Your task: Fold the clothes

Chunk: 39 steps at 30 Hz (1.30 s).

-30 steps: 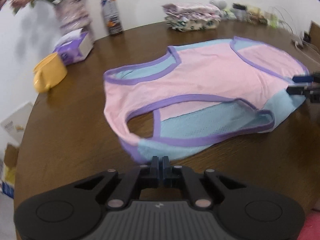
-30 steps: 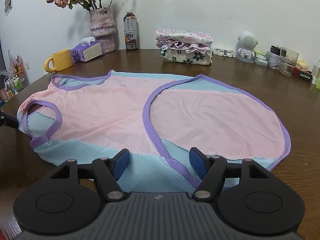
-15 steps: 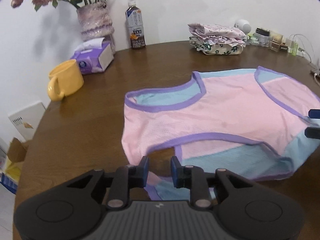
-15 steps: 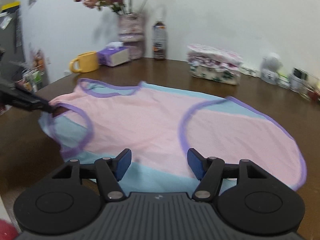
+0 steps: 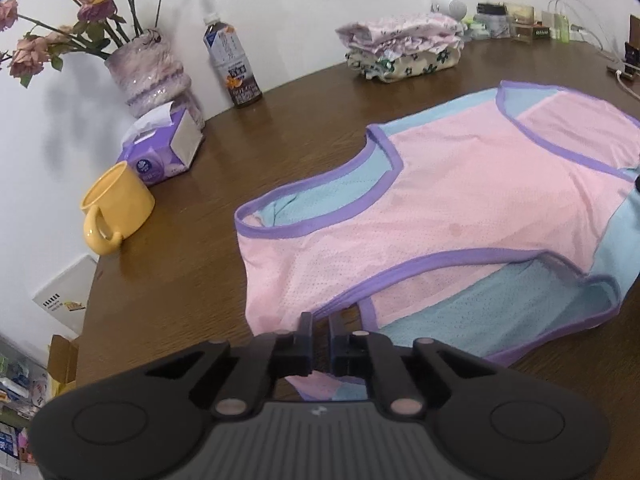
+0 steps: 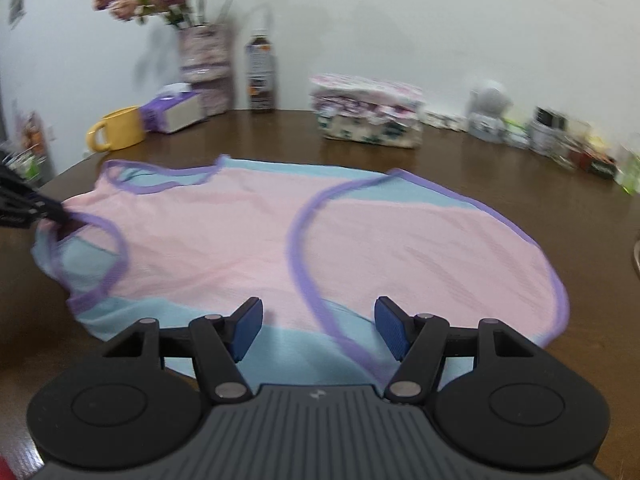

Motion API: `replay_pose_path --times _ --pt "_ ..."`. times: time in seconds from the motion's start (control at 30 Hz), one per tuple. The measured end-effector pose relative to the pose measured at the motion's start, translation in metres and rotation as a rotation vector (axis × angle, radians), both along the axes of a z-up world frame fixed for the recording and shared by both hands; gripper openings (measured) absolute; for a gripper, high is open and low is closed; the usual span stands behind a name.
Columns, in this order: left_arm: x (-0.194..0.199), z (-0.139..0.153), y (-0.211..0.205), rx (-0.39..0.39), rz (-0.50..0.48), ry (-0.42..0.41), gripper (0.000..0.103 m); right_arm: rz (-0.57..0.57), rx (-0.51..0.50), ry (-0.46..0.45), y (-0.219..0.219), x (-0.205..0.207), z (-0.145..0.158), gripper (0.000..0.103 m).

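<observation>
A pink and light-blue sleeveless mesh top (image 5: 460,200) with purple trim lies spread flat on the brown table (image 5: 180,280). My left gripper (image 5: 320,322) is at its shoulder strap beside the armhole, jaws closing to a narrow gap with the purple-edged cloth pinched between them. In the right wrist view the same top (image 6: 240,240) fills the middle, and the left gripper (image 6: 56,214) bites the strap at the far left. My right gripper (image 6: 318,324) hangs open just over the blue hem area, its blue pads (image 6: 246,330) wide apart and clear of the cloth.
Along the back wall stand a yellow mug (image 5: 120,200), a purple tissue box (image 5: 164,148), a flower vase (image 5: 148,72), a drink bottle (image 5: 232,68) and a stack of folded clothes (image 5: 404,48). Small jars and cables (image 5: 520,24) crowd the back right.
My left gripper opened, shifted along the top's edge to the strap by the armhole, and closed there again. The right gripper stayed open over the hem.
</observation>
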<state>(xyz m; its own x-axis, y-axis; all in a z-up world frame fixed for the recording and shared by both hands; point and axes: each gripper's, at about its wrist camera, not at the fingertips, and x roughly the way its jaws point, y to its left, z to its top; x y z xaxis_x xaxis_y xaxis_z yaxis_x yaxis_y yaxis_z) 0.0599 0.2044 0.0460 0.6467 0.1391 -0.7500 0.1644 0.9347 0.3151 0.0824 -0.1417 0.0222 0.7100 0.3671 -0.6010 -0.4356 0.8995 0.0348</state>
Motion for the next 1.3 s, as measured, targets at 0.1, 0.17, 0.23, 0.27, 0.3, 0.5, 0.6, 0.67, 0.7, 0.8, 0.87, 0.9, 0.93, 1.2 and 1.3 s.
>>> replay_pose_path --times 0.1,0.17,0.23,0.27,0.3,0.5,0.6,0.67,0.7,0.8,0.87,0.9,0.93,1.2,1.3 --pt "0.007 -0.007 0.004 0.014 0.006 0.034 0.009 -0.037 0.012 0.011 -0.011 0.003 -0.004 0.064" --pt "0.009 -0.008 0.007 0.004 -0.004 0.042 0.006 -0.048 0.022 0.015 -0.015 0.004 -0.006 0.064" --pt "0.011 -0.008 0.01 -0.01 -0.006 0.052 0.006 -0.056 0.031 0.021 -0.017 0.004 -0.008 0.064" --pt "0.012 -0.007 0.012 -0.016 -0.009 0.055 0.006 -0.06 0.033 0.025 -0.018 0.005 -0.01 0.064" --pt "0.013 -0.007 0.013 -0.025 -0.007 0.059 0.007 -0.063 0.034 0.029 -0.019 0.005 -0.011 0.064" --pt "0.014 -0.007 0.012 0.002 -0.009 0.056 0.017 -0.082 0.036 0.031 -0.024 0.004 -0.014 0.064" --pt "0.013 -0.008 0.009 0.023 -0.014 0.049 0.018 -0.087 0.036 0.031 -0.024 0.004 -0.016 0.064" --pt "0.014 -0.008 0.01 0.018 -0.01 0.051 0.017 -0.088 0.03 0.026 -0.023 0.003 -0.016 0.064" --pt "0.016 -0.007 0.011 0.005 -0.007 0.055 0.016 -0.088 0.028 0.024 -0.023 0.003 -0.016 0.064" --pt "0.02 -0.006 0.016 -0.064 -0.022 0.082 0.001 -0.091 0.024 0.017 -0.021 0.002 -0.017 0.064" --pt "0.021 -0.004 0.022 -0.131 -0.015 0.096 0.0 -0.093 0.027 0.016 -0.021 0.001 -0.017 0.064" --pt "0.021 -0.003 0.027 -0.192 -0.011 0.109 0.0 -0.095 0.028 0.016 -0.021 0.0 -0.017 0.064" --pt "0.022 0.0 0.035 -0.268 -0.001 0.123 0.0 -0.097 0.027 0.016 -0.021 0.0 -0.017 0.064" --pt "0.0 0.007 0.116 -0.893 0.061 0.08 0.0 -0.103 0.002 0.012 -0.016 0.0 -0.018 0.064" --pt "-0.005 0.002 0.131 -0.92 0.106 0.079 0.0 -0.106 -0.009 0.01 -0.014 -0.001 -0.018 0.065"
